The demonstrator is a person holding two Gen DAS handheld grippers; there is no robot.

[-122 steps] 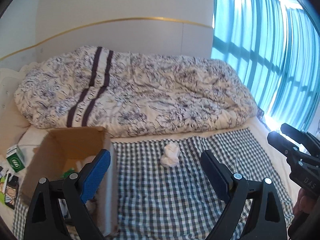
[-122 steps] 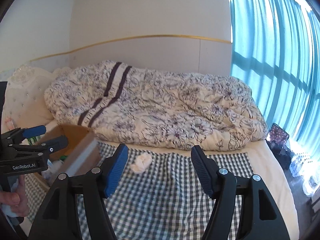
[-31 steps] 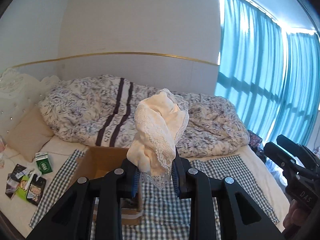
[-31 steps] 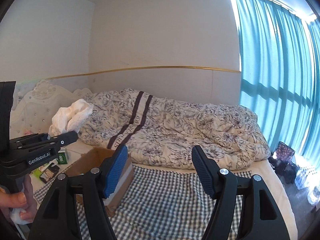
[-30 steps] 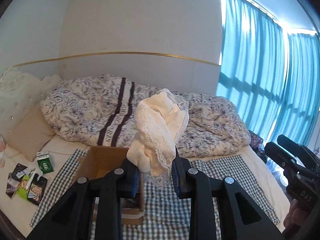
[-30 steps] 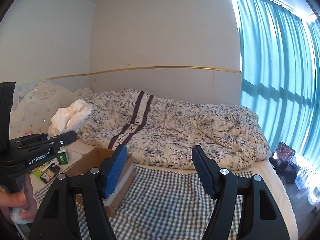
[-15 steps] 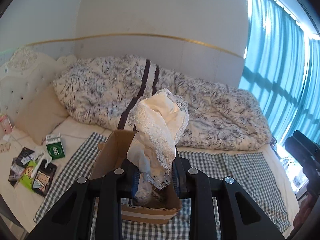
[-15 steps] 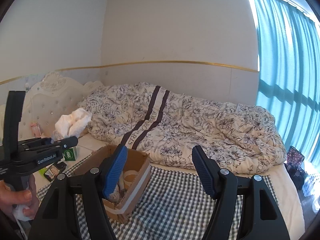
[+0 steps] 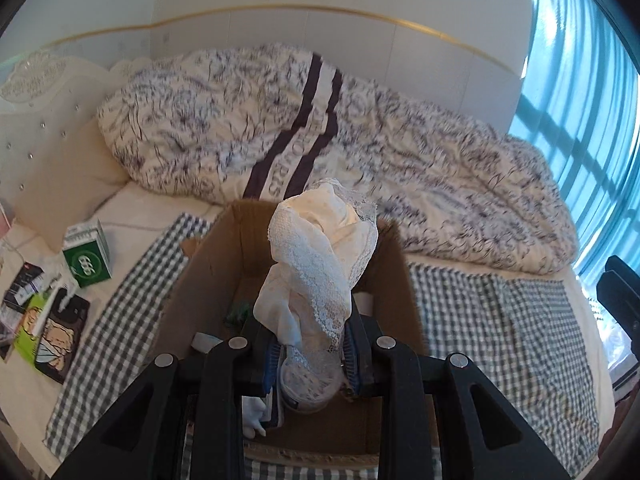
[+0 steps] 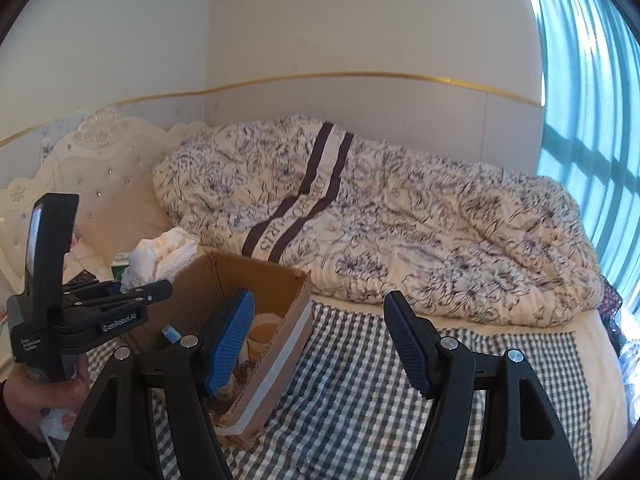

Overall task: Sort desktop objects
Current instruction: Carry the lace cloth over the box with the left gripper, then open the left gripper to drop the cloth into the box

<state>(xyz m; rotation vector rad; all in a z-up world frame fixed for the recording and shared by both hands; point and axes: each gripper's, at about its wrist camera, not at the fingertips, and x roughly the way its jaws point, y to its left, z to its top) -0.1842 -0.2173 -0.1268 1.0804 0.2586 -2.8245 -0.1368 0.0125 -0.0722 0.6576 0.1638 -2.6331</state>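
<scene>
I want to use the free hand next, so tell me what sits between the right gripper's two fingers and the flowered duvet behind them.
In the right wrist view, only the checked cloth shows between the open right gripper and the duvet; the cardboard box lies off to the left.

My grippers are black plastic frames with silver screws and ribbed blue pads point(image 10: 230, 338). The left gripper point(image 10: 150, 290) carries white "GenRobot.AI" lettering, and my bare hand point(image 10: 44, 398) wraps its handle.
</scene>
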